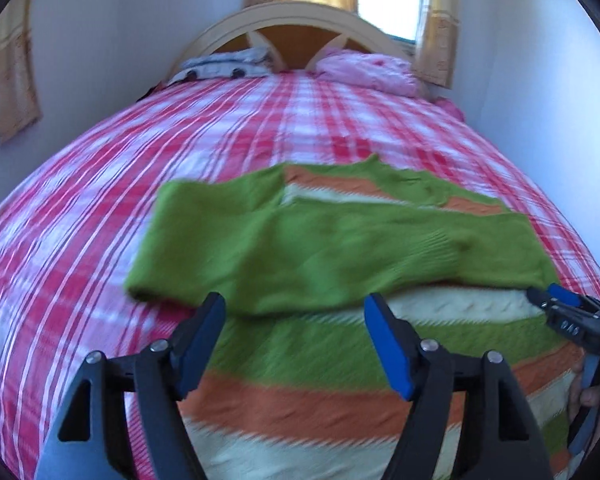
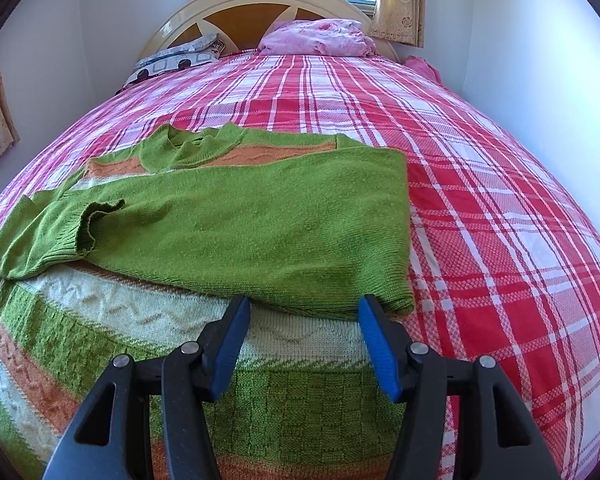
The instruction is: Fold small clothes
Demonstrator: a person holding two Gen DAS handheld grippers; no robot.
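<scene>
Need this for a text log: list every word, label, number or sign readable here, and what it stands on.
White characters on the black body of the right claw, seen in the left wrist view: too small and blurred to read.
No other text: none on the sweater or the plaid bedspread.

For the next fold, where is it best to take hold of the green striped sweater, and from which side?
Probably the near hem of the sweater, one corner per claw, coming from the near edge of the bed. Both sleeves already lie folded across the chest, so the striped lower body is the free flap. Both the left claw and right claw stand open above it.
</scene>
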